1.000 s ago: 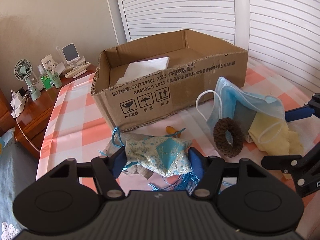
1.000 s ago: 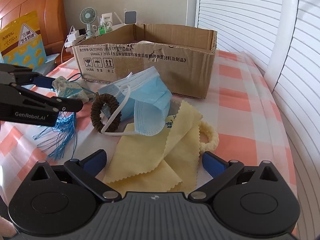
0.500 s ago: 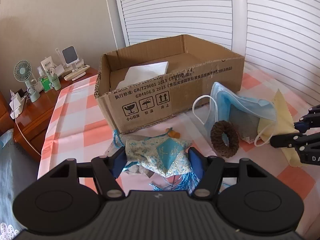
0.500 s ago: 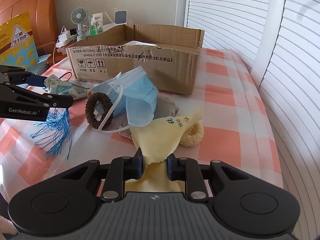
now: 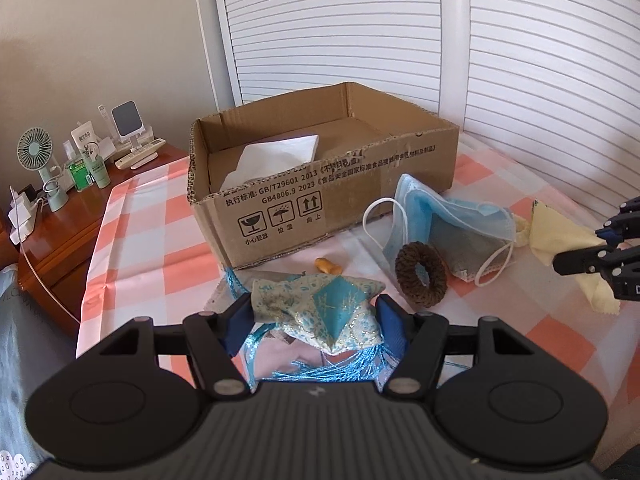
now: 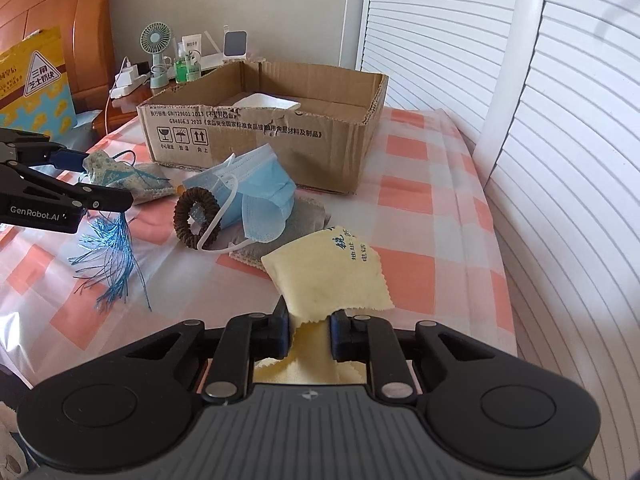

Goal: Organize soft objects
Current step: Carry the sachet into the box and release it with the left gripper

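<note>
My left gripper [image 5: 314,312] is shut on a blue and cream patterned sachet [image 5: 320,302] with a blue tassel [image 6: 110,256], held above the checked cloth; it also shows in the right wrist view [image 6: 100,184]. My right gripper [image 6: 308,326] is shut on a yellow cloth [image 6: 332,272] and lifts it off the table; it shows at the right edge of the left wrist view [image 5: 576,258]. An open cardboard box [image 5: 320,192] holds a white tissue [image 5: 276,156]. In front of it lie blue face masks [image 6: 256,196], a brown scrunchie [image 5: 420,274] and a grey cloth [image 6: 304,220].
A small orange piece [image 5: 328,266] lies by the box. A wooden bedside stand [image 5: 60,216] at the left carries a fan [image 5: 36,160], bottles and chargers. White shutters [image 5: 520,60] stand behind and to the right. A yellow bag [image 6: 32,88] leans by the headboard.
My right gripper closed on the yellow cloth and lifted it up and back. My left gripper rose with the sachet, its tassel hanging free.
</note>
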`<act>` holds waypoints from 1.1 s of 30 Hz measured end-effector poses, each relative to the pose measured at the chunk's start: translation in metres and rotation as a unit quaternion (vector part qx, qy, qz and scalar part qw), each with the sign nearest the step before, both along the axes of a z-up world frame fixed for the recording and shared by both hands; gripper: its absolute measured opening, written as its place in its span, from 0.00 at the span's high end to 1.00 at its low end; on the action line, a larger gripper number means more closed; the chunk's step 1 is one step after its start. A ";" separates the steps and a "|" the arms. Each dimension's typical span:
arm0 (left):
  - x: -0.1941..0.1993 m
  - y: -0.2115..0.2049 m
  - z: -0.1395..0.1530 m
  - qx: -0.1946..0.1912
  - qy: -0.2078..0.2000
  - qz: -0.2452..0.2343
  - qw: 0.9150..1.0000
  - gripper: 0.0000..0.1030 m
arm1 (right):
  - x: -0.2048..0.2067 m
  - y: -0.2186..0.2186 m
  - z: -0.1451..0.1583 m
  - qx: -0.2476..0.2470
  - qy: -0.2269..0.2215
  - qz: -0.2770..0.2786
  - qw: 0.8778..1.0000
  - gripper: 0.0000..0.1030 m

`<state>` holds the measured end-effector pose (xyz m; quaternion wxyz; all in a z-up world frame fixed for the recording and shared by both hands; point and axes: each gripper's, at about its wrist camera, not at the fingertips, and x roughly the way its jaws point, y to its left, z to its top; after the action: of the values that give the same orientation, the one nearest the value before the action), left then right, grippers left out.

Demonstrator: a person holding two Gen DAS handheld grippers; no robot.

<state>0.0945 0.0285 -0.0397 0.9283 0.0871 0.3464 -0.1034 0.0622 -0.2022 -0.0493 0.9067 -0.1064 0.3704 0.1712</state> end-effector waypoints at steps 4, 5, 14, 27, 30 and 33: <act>-0.006 0.004 0.008 -0.012 0.008 -0.017 1.000 0.37 | -0.005 -0.001 0.012 -0.009 -0.011 0.009 1.000 0.79; -0.007 0.004 0.011 -0.013 0.008 -0.021 1.000 0.37 | -0.006 0.000 0.014 -0.012 -0.014 0.012 1.000 0.79; -0.013 0.005 0.040 -0.018 0.005 -0.053 0.998 0.38 | -0.003 0.000 0.037 -0.009 -0.033 0.030 0.999 0.79; 0.047 -0.011 0.109 -0.023 -0.050 -0.095 0.994 0.39 | 0.017 -0.002 0.068 0.008 -0.071 0.049 0.996 0.79; 0.075 -0.024 0.123 -0.009 -0.070 -0.104 0.992 0.39 | 0.022 -0.001 0.072 0.010 -0.077 0.053 0.996 0.79; 0.111 -0.038 0.129 -0.001 -0.073 -0.105 0.992 0.39 | 0.027 -0.001 0.074 0.010 -0.082 0.056 0.995 0.79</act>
<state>0.2052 -0.0092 0.0895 0.9353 0.1291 0.2664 -0.1937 0.0894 -0.2030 0.0244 0.9240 -0.1315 0.2865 0.2166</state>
